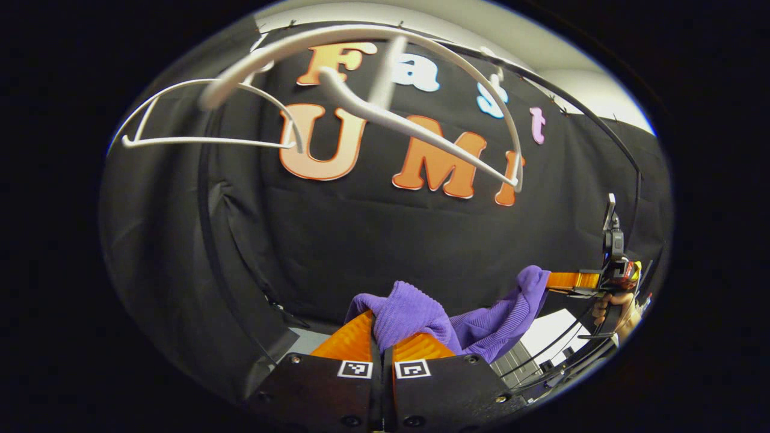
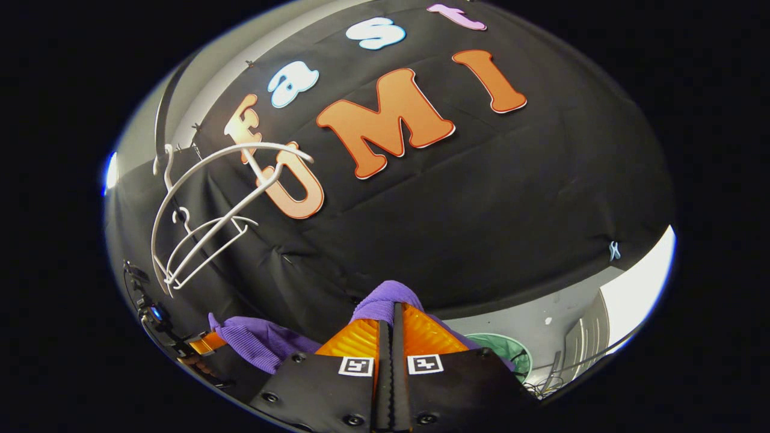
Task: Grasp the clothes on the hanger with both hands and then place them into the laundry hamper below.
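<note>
Hung against black booth cloth, empty white hangers (image 1: pixel 385 114). Clenched purple garment (image 1: pixel 421 319) between left gripper (image 1: pixel 382 343) and right gripper (image 2: pixel 391 334); risked overshooting green hamper (image 2: pixel 502 349) if unevenly released.

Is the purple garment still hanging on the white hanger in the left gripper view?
No: the white hanger hangs bare, and the purple garment is pinched below it in the left gripper.

- One purple garment (image 1: pixel 421 316), stretched between the grippers.
- Two grippers: left gripper (image 1: pixel 381 337) and right gripper (image 2: pixel 390 328), each closed on the garment.
- Two white hangers: near hanger (image 1: pixel 385 114), far hanger (image 1: pixel 198 129); both seen again in the right gripper view.
- One green hamper (image 2: pixel 505 352), low down.
- One hand (image 1: pixel 613 307), holding the far gripper.
</note>
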Motion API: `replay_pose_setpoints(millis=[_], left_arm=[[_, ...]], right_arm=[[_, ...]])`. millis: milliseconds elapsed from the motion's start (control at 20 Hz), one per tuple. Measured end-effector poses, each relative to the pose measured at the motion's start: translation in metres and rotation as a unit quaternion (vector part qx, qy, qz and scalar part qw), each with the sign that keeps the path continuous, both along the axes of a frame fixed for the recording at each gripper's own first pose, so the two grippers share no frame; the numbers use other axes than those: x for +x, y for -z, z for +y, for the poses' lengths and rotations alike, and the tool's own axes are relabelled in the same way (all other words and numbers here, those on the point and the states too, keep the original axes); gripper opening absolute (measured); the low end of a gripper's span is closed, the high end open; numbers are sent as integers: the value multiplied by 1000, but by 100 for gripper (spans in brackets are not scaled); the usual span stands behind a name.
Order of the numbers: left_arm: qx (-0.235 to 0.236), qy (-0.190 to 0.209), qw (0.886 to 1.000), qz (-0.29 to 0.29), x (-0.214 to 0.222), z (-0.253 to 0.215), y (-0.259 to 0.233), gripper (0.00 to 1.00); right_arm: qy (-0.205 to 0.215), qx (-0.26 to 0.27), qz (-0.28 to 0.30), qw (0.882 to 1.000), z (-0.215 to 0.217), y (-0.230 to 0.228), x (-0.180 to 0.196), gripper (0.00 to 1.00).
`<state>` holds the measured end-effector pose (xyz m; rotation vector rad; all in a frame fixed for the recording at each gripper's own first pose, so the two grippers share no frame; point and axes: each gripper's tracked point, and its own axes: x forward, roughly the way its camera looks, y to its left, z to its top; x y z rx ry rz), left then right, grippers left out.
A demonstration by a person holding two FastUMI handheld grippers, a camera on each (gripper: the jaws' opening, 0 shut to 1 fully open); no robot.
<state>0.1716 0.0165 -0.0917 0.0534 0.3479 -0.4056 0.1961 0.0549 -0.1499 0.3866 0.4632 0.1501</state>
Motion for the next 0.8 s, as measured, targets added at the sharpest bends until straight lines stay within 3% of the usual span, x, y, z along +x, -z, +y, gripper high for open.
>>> replay_pose_setpoints(millis=[400,800], left_arm=[[-2,62,997,52,13,-85,31,0],[6,92,990,107,5,-148,78,0]], right_arm=[[38,-30,16,999,-8,20,-22,7],[64,-43,44,996,-39,48,-41,8]])
